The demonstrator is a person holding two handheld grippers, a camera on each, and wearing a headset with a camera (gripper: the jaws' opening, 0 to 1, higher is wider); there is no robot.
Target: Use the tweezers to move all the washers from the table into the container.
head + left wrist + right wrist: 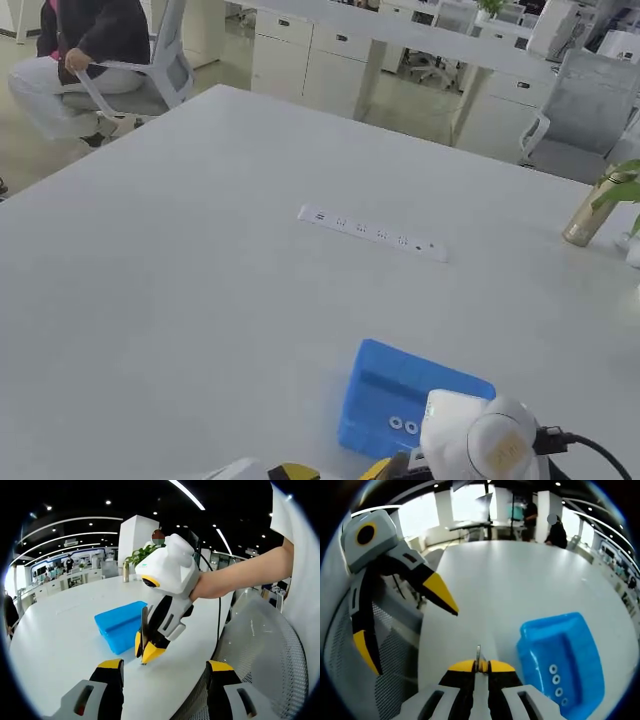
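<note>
Nearest, one right gripper (479, 666): jaws are drawn together and clamped on one pair of tweezers (478, 653), whose thin metal end is seen rising between the two yellow jaw ends; in the left gripper view the tweezers are pointed down at the table (200, 280), just beside the near corner of the container; whether the tip is touching the surface cannot be told.

One left gripper (166, 666): its two yellow-tipped jaws are spread wide with nothing held between them; it is placed at the table's near edge, to the left of the right gripper and apart from it; one grey mesh chair (265, 645) is seen beside it.

One blue container (570, 645): rectangular, open-topped, set on the table near the front edge, just beyond the right gripper.

Four washers (556, 679): small, pale, ring-shaped; they are laid in a short row on the container's floor, as counted in the right gripper view; in the head view two are shown, the rest being covered by the gripper body.

Farther out, one white power strip (372, 232) is laid flat at the middle of the table; one slim vase (588, 218) with green leaves is stood near the right edge.

Beyond the table, one seated person (85, 40) is shown in one office chair (165, 70); white desks are ranged behind.
</note>
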